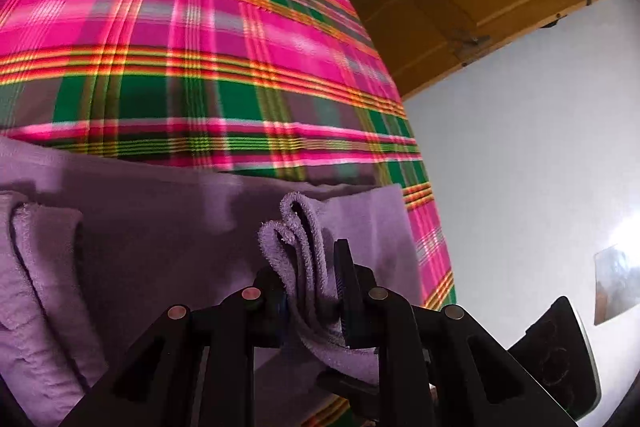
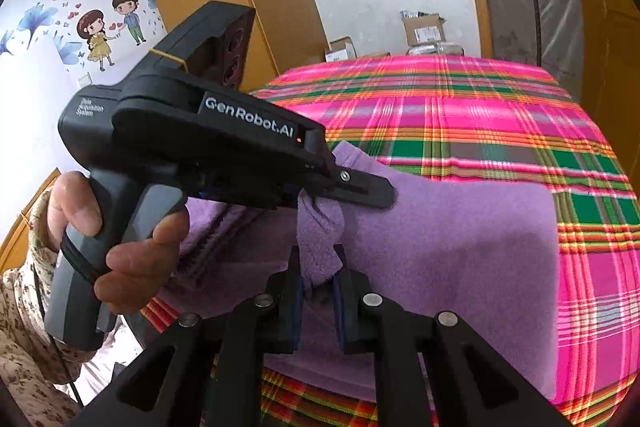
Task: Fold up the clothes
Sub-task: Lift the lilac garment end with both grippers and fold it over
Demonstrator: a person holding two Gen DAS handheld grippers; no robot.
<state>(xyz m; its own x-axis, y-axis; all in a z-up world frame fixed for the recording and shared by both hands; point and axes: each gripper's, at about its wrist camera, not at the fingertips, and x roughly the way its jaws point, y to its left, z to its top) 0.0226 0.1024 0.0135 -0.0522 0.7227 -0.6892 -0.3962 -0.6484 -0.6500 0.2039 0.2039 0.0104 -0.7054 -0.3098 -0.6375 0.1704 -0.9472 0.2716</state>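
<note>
Purple cloth (image 2: 440,247) lies spread over a pink and green plaid blanket (image 2: 500,115) on a bed. The left tool (image 1: 316,291) pinches a bunched, layered edge of it, and the right tool (image 2: 318,291) grips another raised fold just beside. A hand (image 2: 116,239) holds the left tool's grey handle.

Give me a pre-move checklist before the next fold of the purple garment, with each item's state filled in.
1. Left hand-held gripper clamped on the purple garment: ok, several layers bunched between its fingers.
2. Right hand-held gripper clamped on the garment: ok.
3. Both grips on matching corners: cannot tell.
4. Rest of garment flat on the plaid bedcover: ok in the right wrist view; a rolled fold shows in the left.
5. Landing area bare: ok.
</note>
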